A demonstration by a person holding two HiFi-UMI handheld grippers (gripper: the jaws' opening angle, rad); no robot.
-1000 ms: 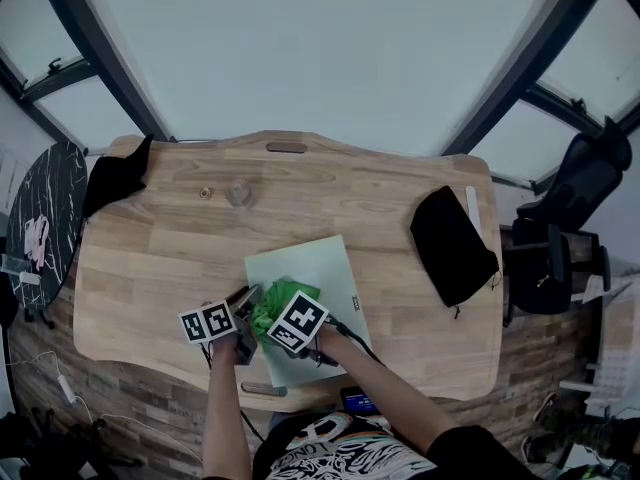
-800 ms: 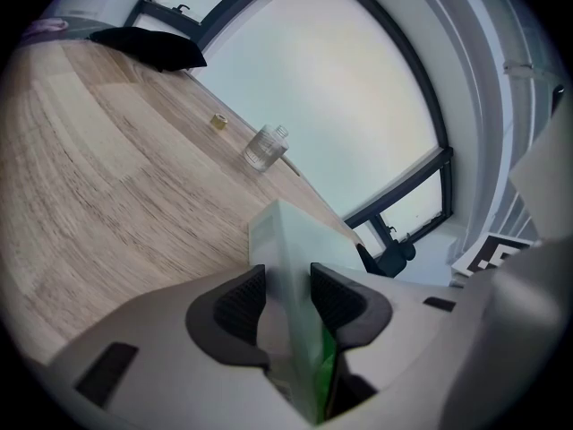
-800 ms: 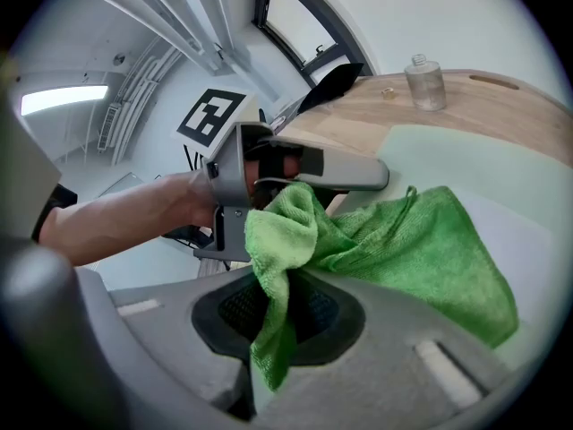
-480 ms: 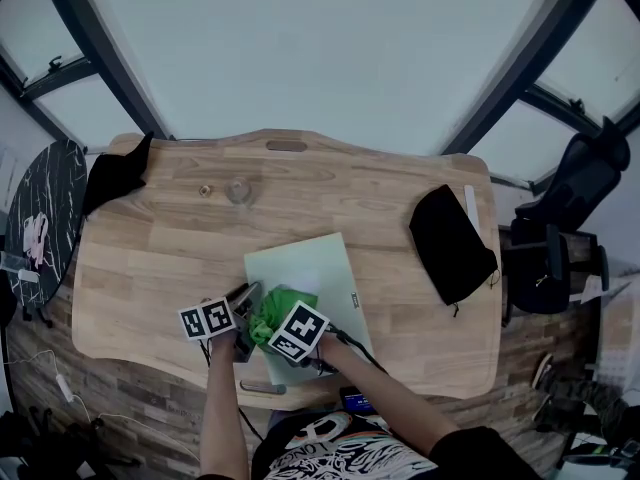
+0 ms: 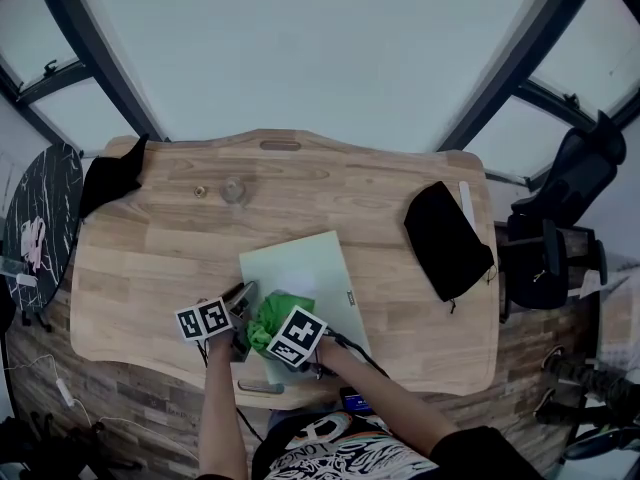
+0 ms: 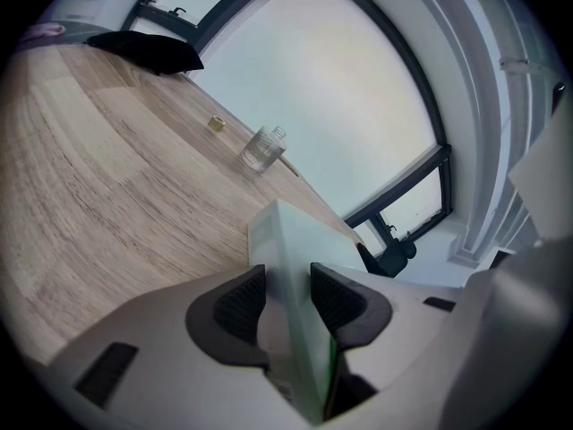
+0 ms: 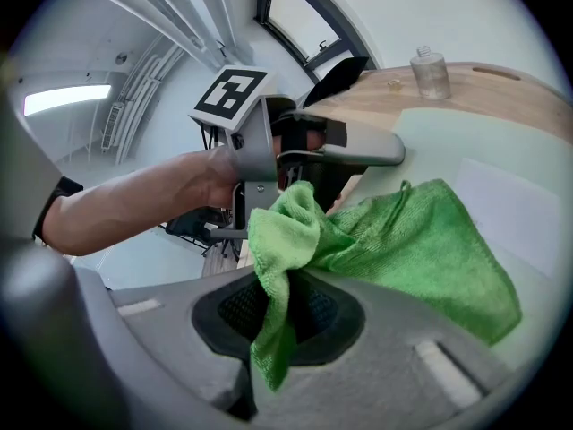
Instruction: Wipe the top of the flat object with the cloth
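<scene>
At the left end of the wooden worktop [image 5: 150, 268] a black cloth [image 5: 110, 180] hangs over the far corner, with a small clear bottle [image 5: 233, 189] standing a little to its right near the far edge. In the lower centre of the head view, the left forearm [image 5: 222, 408] rises almost straight from the bottom edge. Its left hand-held gripper [image 5: 243, 313] is clamped on the left edge of the pale green flat object [image 5: 300, 268], which lies on the worktop near the front edge; in the left gripper view the two dark pads press its thin edge [image 6: 286, 240] from both sides. Just to the right, the right forearm [image 5: 390, 398] comes in at a slant from the lower right. The right hand-held gripper [image 5: 268, 330] pinches a bunched fold of the green cloth [image 7: 403, 240], the rest of which is spread on the flat object's near end. A black pouch [image 5: 447, 240] lies well apart toward the right end.
</scene>
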